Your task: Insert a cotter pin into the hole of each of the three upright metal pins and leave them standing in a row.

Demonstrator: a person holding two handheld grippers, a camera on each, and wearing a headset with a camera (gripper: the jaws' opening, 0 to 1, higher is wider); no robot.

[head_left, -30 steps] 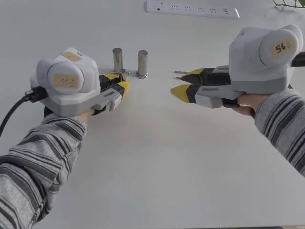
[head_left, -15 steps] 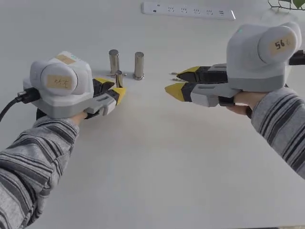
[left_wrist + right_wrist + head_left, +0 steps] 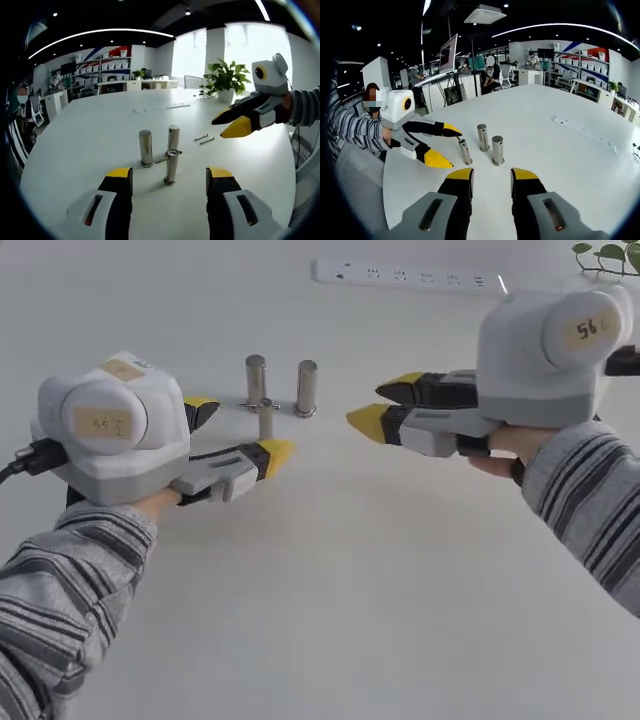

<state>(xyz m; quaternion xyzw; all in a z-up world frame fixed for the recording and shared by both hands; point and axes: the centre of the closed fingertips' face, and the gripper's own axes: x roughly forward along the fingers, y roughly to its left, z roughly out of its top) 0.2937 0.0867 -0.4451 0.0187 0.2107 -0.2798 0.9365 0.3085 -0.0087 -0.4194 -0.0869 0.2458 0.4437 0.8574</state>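
- White table (image 3: 330, 590) lies bare on the near side, with ample room to move.
- Left gripper (image 3: 238, 427) has let go and backed off. Its jaws are wide apart and empty, and the front pin (image 3: 265, 422) stands alone just ahead with a cotter pin (image 3: 172, 152) through it — one done, I judge.
- Right gripper (image 3: 378, 406) hovers with jaws part open, holding nothing.
- Rear pins (image 3: 307, 388) stand unpinned, and loose cotter pins (image 3: 204, 138) lie beside them.
- Power strip (image 3: 410, 277) lies well beyond.

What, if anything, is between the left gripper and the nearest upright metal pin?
Nothing visible. The left gripper is open and faces the nearest pin across bare table. The other two pins stand behind it, not in the way.
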